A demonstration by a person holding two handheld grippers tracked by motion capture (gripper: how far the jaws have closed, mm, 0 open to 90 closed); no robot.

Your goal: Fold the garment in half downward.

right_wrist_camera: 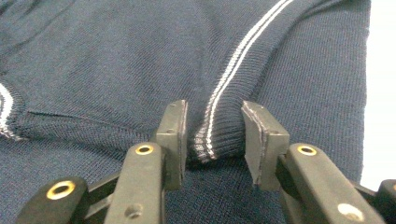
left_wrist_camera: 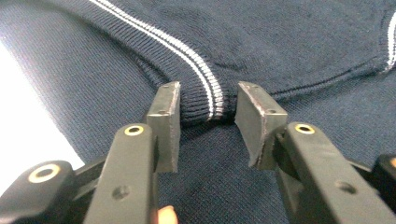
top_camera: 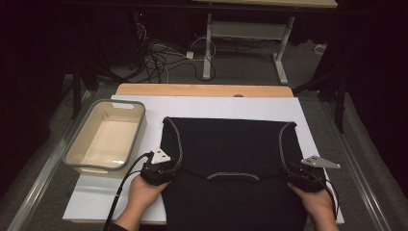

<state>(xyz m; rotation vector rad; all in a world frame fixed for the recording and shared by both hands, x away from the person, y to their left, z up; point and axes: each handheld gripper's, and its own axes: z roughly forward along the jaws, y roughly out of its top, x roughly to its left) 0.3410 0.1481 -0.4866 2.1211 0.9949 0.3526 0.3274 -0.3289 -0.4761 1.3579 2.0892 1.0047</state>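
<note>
- High view: we hold the left gripper at the left edge of the dark sweater, right gripper at its right edge. Sweater lies flat on the white mat, near part hanging over the front edge. White-striped trim runs down both sides, w/ a striped band mid-front between the grippers. Grey bin sits left of the sweater, just beside it, on the mat. Our hands come in from the bottom.
- Left gripper view: jaws stand either side of the ribbed cuff end w/ its white stripe. Small gaps show between pads and cloth, so not clamped yet: open around it. Pad near the rib but apart.
- Right gripper view: same setup. Jaws straddle the striped rib end; left pad abt touching the fabric, right pad w/ a gap. Open, cloth between, no firm grip. White mat at the right edge.
</note>
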